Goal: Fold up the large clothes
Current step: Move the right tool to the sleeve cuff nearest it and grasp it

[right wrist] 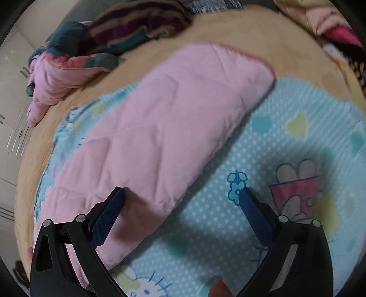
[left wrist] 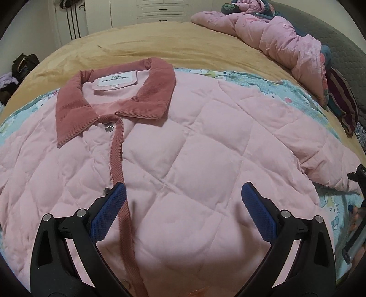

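Beneath the wide-open, empty left gripper [left wrist: 183, 194] lies the jacket [left wrist: 183, 141]; the right gripper [right wrist: 181, 194], likewise open and empty, must grasp the sleeve [right wrist: 160, 128] ahead to begin folding.

One jacket [left wrist: 173, 160], two grippers [left wrist: 183, 192]

Matt quilted jacket [left wrist: 183, 148], ribbed corduroy collar [left wrist: 146, 100]

A tan-covered bed [left wrist: 141, 43] stands before white drawers [left wrist: 160, 10] (dark handles) and a white wall [left wrist: 34, 29]
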`<state>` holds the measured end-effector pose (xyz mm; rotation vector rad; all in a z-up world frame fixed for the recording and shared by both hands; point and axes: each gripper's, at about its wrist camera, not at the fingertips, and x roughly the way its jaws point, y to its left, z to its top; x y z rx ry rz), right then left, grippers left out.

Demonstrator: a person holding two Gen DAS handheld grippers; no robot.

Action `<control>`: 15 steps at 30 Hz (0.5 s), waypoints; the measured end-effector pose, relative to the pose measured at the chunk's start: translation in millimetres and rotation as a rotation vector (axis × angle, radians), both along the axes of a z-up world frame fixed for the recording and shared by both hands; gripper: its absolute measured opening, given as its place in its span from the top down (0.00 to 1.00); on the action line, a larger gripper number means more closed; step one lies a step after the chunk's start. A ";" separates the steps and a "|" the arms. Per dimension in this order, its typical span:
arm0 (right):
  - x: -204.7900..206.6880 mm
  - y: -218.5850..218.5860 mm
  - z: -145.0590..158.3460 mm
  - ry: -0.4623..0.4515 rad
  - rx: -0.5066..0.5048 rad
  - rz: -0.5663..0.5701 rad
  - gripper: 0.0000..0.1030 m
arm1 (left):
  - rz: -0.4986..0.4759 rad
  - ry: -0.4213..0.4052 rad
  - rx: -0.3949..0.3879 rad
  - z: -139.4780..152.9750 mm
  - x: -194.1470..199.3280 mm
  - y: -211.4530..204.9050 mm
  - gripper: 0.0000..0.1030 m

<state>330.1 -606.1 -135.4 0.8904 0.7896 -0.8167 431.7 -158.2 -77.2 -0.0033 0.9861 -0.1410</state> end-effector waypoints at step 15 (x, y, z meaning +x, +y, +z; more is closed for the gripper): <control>4.2 -59.7 0.8 -0.304 0.113 -0.035 0.26 | 0.065 -0.050 -0.024 13.5 22.1 32.7 0.08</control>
